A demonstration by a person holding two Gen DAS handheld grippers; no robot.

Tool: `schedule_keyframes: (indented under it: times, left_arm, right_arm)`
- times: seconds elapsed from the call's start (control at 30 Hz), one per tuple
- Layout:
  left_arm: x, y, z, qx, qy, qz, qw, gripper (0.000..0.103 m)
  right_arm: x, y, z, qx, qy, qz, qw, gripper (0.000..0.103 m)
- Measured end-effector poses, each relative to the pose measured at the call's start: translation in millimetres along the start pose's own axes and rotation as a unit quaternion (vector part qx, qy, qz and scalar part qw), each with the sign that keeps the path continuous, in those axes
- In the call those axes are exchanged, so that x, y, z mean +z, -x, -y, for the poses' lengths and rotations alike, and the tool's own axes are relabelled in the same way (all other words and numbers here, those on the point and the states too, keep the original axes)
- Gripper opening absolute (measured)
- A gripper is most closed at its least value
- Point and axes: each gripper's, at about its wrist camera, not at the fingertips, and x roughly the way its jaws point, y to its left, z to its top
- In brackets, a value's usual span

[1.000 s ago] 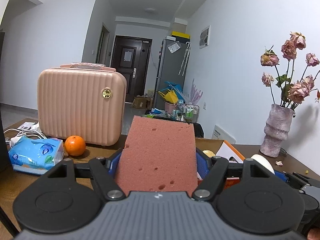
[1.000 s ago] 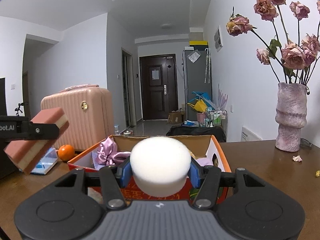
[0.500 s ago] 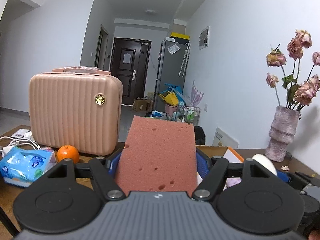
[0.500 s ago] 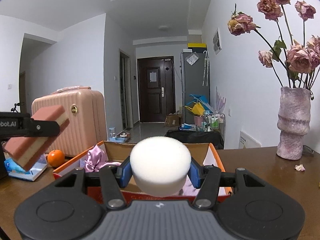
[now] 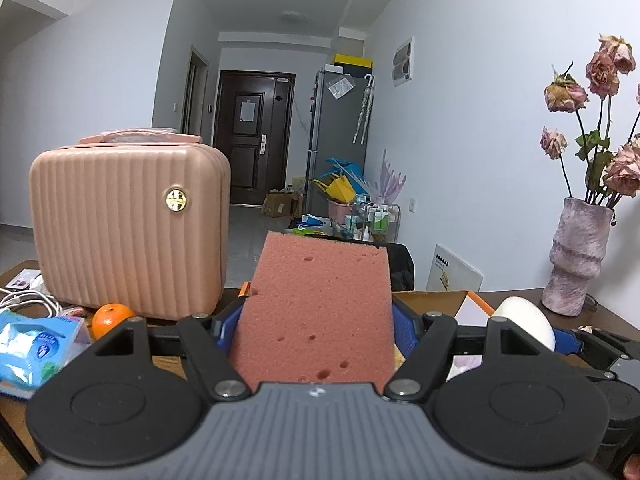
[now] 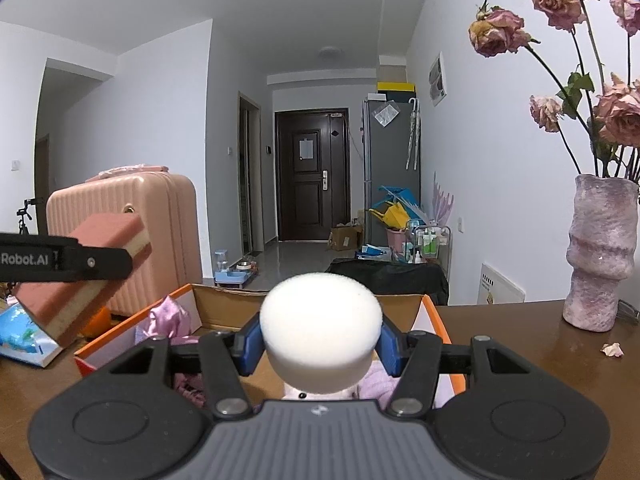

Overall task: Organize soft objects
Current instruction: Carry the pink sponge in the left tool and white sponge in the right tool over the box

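A lived-in flat is shown, seen from a brown table (image 6: 520,328) at the near end of a hallway. A dark entrance door (image 6: 311,184) is set at the far end, with a grey fridge (image 6: 390,172) beside it and cardboard boxes, bags and a small trolley of bottles heaped at its foot. White walls, a tiled floor and a ceiling lamp (image 5: 294,16) are seen. On the table, a pink suitcase (image 5: 128,228) is stood near the left edge and a vase (image 6: 600,252) of dried roses near the right edge, by the wall. A pet feeder (image 6: 234,270) is placed on the floor.
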Motion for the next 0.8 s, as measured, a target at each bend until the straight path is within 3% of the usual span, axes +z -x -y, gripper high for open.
schedule_keyframes:
  times: [0.8]
  left_arm:
    - [4.3,-79.4,5.7,0.009,-0.010,-0.034,0.9993,0.072]
  right_arm:
    - [4.5,-65.9,-4.9,-0.009,0.025,-0.029,0.999,0.055]
